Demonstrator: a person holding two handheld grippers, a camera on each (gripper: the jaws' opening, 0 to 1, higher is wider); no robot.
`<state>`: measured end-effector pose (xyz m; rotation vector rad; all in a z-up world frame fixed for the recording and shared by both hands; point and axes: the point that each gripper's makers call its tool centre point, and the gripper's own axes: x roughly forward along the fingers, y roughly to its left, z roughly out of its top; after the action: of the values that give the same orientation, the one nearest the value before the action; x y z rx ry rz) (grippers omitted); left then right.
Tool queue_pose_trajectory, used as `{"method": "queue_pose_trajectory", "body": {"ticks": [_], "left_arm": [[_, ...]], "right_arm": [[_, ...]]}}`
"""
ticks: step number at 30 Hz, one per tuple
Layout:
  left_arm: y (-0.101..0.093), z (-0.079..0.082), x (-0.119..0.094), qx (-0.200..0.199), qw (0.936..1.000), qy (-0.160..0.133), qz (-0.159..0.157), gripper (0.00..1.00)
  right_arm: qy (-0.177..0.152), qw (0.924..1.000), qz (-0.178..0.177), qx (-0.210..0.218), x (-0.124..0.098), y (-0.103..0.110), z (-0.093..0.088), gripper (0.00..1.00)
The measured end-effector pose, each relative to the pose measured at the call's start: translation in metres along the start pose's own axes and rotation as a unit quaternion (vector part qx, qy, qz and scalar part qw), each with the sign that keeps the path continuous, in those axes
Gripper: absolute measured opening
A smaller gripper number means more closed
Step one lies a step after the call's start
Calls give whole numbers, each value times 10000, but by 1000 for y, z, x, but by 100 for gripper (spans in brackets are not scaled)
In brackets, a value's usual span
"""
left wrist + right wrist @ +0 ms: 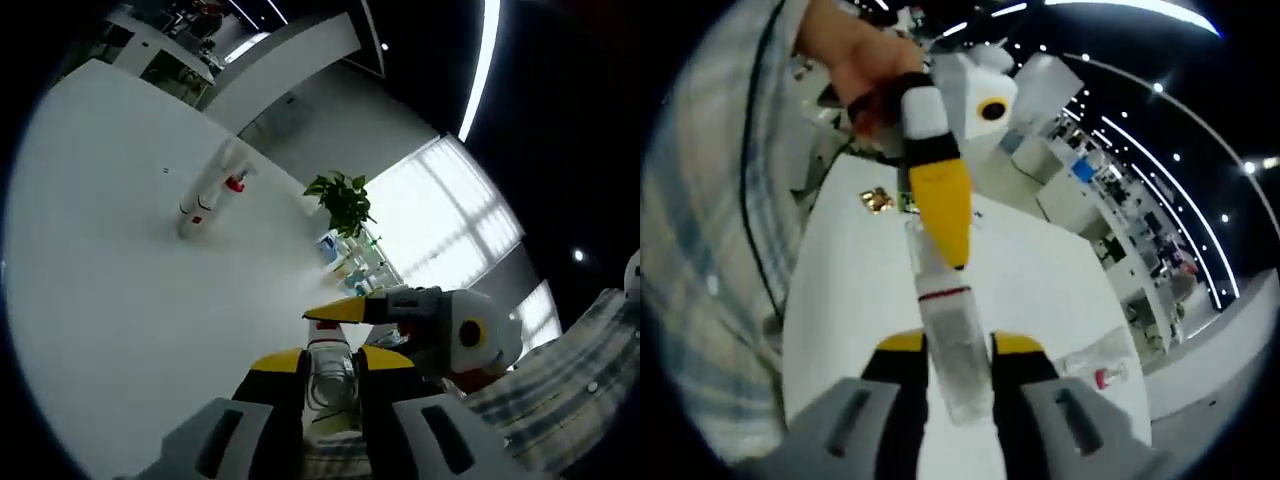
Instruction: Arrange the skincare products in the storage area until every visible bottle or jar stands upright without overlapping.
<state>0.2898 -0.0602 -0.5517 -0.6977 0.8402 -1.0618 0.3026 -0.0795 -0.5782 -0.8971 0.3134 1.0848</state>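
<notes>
**Clear bottle shared between both sets of jaws, above the white tabletop**

You have the clear plastic bottle with a thin red band [952, 335] clenched between your right gripper [958, 352] jaws, which press on its transparent body from both sides. In the left gripper view, the same bottle [328, 365] sits between your left gripper [329, 362] jaws too, and they look closed against it, with the right gripper's yellow tip just ahead of them. In the right gripper view, the left gripper's yellow tip [942, 205] lies along the upper part of the bottle, beyond your own jaws.

Judging by its look, the bottle is light, thin-walled and smooth, so it may slip or flex if you squeeze hard. Grip the straight body below the red band, not the neck, and keep the pressure moderate. Set it down squarely; a narrow base will tip easily.

A 2nd bottle, a white spray bottle with a red collar [208, 198], lies on its side well ahead of the left jaws, far from the one you hold. In the right gripper view, a clear bottle with a pink-red part [1098, 365] lies flat to the right of your jaws; I cannot tell whether it is that same one.

The white tabletop [120, 300] is smooth and glossy. Beyond it you have a green potted plant [343, 202], bright windows and strip ceiling lights.
</notes>
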Motion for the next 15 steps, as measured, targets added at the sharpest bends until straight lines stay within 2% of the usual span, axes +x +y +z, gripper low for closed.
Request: {"method": "queue_pose_trajectory", "body": {"ticks": [3, 6, 8, 13, 15], "left_arm": [[-5, 4, 3, 222, 9997, -62, -47, 24], [-8, 7, 6, 291, 9994, -172, -33, 42], [-9, 10, 7, 290, 9993, -251, -10, 50], [-7, 12, 6, 332, 9989, -329, 24, 51], [-3, 11, 4, 383, 9986, -348, 118, 52]], "right_arm": [[-109, 9998, 30, 182, 0, 1, 3, 19], [-107, 9997, 62, 233, 1, 3, 3, 19], [-122, 9994, 66, 301, 1, 3, 3, 19], [-296, 9975, 7, 645, -1, -1, 5, 18], [-428, 9949, -25, 910, -3, -3, 8, 18]]}}
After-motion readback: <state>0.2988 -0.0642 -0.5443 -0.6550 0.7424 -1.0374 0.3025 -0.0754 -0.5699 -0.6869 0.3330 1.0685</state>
